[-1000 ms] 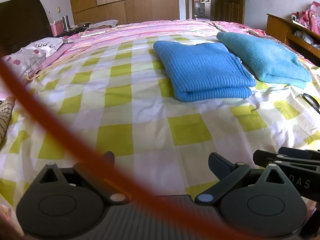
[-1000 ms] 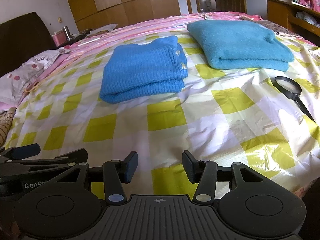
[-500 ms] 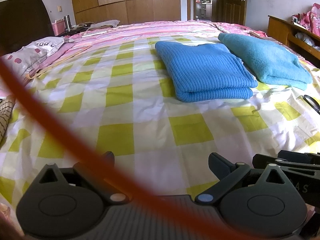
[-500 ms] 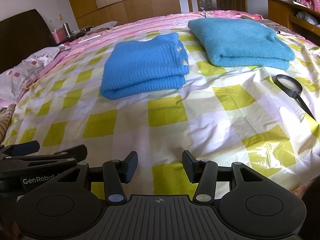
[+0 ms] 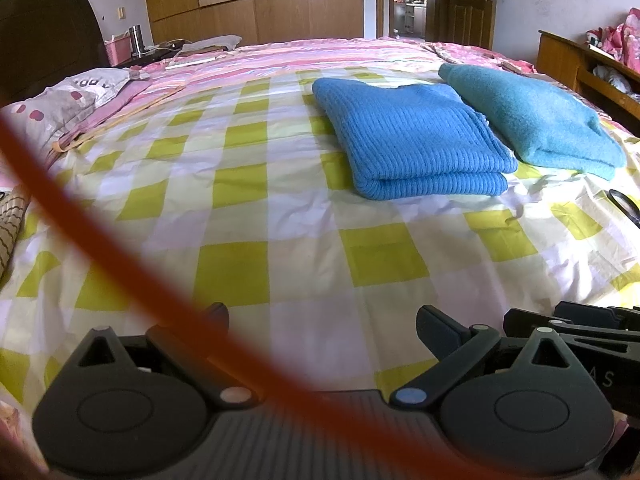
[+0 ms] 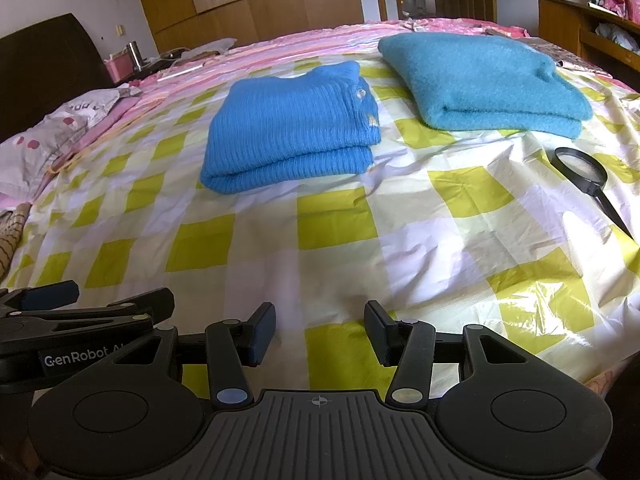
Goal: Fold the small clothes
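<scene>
Checkered bedsheet (image 6: 340,220) covers most of the bed. The teal sweater (image 6: 480,76) and blue ribbed sweater (image 6: 292,132) both sit folded mid-bed, side by side (magnifying glass (image 6: 580,168) off to the right). Left gripper (image 5: 320,328) and right gripper (image 6: 320,332) hover near the edge, jaws wide apart, holding nothing.

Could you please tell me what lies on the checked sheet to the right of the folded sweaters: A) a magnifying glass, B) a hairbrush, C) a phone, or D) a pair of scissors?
A: a black-rimmed magnifying glass with a round lens and thin handle lies on the checked sheet, to the right of and nearer than the teal sweater.
</scene>
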Available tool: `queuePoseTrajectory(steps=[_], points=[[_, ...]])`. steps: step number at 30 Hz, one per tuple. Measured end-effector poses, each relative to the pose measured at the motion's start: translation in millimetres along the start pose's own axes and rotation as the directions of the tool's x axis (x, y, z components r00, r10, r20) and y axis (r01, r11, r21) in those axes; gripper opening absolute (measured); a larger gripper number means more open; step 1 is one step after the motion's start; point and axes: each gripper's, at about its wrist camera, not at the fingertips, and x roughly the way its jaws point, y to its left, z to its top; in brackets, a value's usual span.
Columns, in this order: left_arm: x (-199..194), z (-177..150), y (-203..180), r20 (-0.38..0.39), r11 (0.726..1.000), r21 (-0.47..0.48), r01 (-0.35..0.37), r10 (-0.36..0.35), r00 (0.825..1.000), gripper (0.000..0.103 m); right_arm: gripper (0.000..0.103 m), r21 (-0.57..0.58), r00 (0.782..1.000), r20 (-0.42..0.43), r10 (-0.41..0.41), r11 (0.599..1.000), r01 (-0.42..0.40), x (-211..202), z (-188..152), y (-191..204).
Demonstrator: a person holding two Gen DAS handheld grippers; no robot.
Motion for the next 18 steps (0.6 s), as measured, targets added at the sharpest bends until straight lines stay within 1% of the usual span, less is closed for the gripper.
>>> queuePoseTrajectory(steps=[18], points=[[1.5, -2.3, 0.9, -0.014, 1.000, -0.013, 0.001, -0.001, 1.000, 0.103, 0.049, -0.004, 1.000, -0.004, -0.002, 1.000, 0.002, 1.0, -0.8, 0.9]])
